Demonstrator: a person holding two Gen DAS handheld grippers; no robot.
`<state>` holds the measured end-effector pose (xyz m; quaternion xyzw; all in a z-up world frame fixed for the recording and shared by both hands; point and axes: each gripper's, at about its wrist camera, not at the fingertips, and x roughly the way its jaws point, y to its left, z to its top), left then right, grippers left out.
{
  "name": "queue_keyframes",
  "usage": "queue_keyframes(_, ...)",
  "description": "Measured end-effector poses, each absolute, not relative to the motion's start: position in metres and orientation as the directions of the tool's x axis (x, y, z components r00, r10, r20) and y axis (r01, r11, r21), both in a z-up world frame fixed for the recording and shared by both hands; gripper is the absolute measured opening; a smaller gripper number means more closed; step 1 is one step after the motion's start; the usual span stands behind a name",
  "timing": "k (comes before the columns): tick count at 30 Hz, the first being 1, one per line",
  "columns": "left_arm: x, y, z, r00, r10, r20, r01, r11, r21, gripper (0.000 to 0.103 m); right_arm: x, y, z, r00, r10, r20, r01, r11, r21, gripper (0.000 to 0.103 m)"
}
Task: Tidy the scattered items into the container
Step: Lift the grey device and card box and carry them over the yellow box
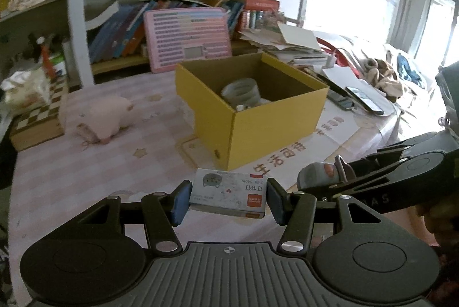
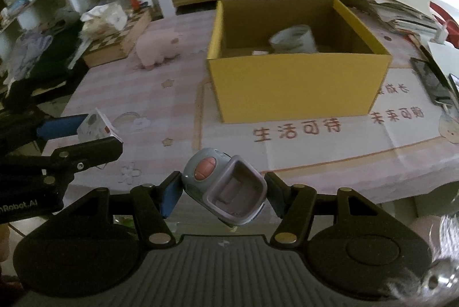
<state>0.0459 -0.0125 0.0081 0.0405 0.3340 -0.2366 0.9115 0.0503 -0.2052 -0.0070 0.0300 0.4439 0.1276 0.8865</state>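
Roughly halfway I'd say: the yellow cardboard box (image 2: 298, 83) already holds a roll of white tape (image 2: 294, 41), the left gripper (image 1: 226, 199) fingers pinch a small white staple box (image 1: 228, 196), the right gripper (image 2: 222, 193) fingers clamp a grey-blue plastic gadget with a pink button (image 2: 223, 186), both short of the box, and a pink plush pig (image 2: 157, 47) waits on the surface (image 2: 137, 95).

Your right gripper (image 2: 222, 196) is clamped on a grey-blue toy (image 2: 221, 186) with a salmon button, held above the pink striped tablecloth (image 2: 137, 89). Ahead sits the open yellow box (image 2: 295, 86), a tape roll (image 2: 294, 41) inside. At your left, the left gripper (image 2: 86, 132) grips a small white staples box (image 2: 96, 126). A pink plush pig (image 2: 157, 47) lies left of the yellow box.
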Motion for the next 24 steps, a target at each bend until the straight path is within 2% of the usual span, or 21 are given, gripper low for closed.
queue_keyframes(13,0.072,-0.068,0.002,0.618,-0.460,-0.638,0.534,0.841,-0.090,0.055,0.064,-0.263,-0.011,0.576,0.203,-0.792,-0.109,0.979,0.172,0.060)
queue_keyframes(24,0.100,-0.106,0.002,0.612,-0.480,-0.629,0.549,0.830,-0.099,0.055,0.093,-0.300,-0.011,0.578,0.191,-0.793,-0.097,0.981,0.165,0.060)
